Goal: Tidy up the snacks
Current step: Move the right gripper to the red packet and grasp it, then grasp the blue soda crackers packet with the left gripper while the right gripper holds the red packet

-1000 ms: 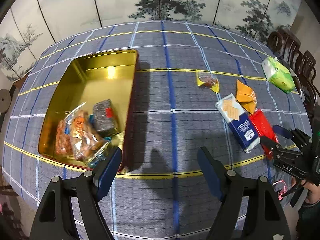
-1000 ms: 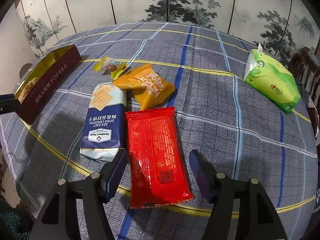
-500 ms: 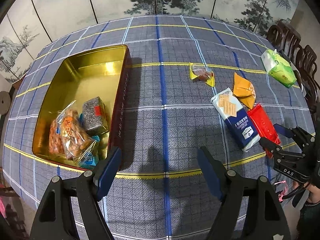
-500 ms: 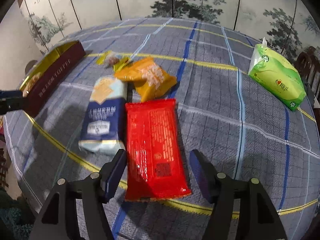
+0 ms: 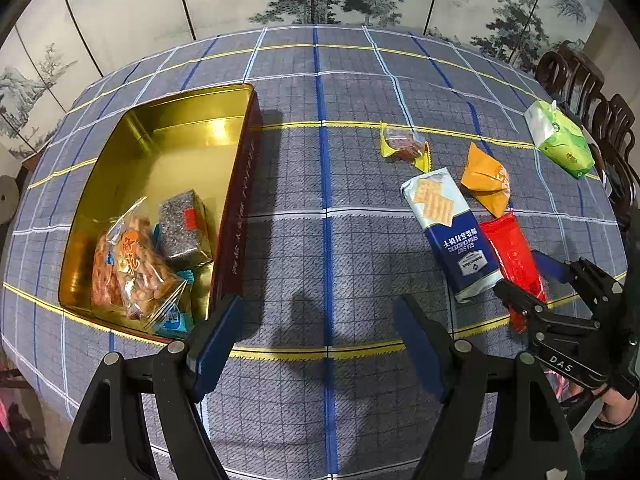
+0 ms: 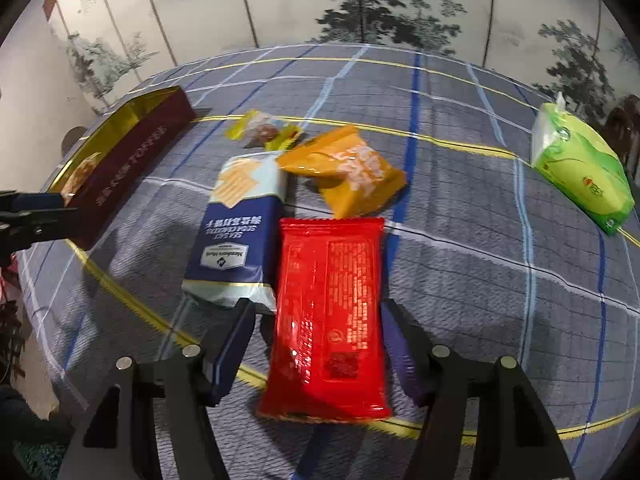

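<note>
- Right claw (image 6: 316, 344) now straddles the red pack (image 6: 328, 312); its jaws have just been closing a little, pack between them.
- Contact unclear from the wrist view: pads look just beside the pack edges, probably not pressing yet. Grab looks imminent, not done.
- Left claw (image 5: 320, 344) wide, empty, hovering over the desk (image 5: 320, 240) beside the tin (image 5: 236, 216).
- Tin holds a few snacks; cracker pack (image 6: 240, 232), orange bag (image 6: 348, 168) and yellow wrapper (image 6: 264, 132) lie on the desk, unsorted.
</note>
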Demonstrator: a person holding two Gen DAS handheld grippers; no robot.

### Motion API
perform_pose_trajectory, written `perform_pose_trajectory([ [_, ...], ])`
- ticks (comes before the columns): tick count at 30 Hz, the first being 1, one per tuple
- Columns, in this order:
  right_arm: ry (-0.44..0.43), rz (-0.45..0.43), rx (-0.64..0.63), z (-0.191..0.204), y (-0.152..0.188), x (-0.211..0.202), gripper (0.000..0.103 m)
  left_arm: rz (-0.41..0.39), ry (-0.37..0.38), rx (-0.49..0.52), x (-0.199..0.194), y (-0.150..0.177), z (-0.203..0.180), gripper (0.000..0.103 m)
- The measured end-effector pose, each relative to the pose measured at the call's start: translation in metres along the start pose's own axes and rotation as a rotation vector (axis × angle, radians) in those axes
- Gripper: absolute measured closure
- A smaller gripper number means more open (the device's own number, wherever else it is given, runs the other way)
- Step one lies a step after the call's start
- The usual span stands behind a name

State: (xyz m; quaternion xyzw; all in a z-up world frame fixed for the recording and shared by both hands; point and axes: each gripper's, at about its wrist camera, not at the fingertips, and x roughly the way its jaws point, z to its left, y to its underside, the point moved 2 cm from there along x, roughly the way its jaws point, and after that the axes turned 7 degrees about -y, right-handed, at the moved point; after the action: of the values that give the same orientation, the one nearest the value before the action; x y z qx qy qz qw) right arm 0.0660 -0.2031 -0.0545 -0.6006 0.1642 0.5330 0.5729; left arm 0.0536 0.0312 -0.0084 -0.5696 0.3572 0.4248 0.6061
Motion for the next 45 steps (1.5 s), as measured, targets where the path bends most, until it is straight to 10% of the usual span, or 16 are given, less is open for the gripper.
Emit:
perform_pose_trajectory([
  [45, 0.202, -0.163, 0.13, -0.106, -0.015, -0.007, 0.055, 0.066, 0.079, -0.019, 0.05, -0.048, -0.127, 0.027],
])
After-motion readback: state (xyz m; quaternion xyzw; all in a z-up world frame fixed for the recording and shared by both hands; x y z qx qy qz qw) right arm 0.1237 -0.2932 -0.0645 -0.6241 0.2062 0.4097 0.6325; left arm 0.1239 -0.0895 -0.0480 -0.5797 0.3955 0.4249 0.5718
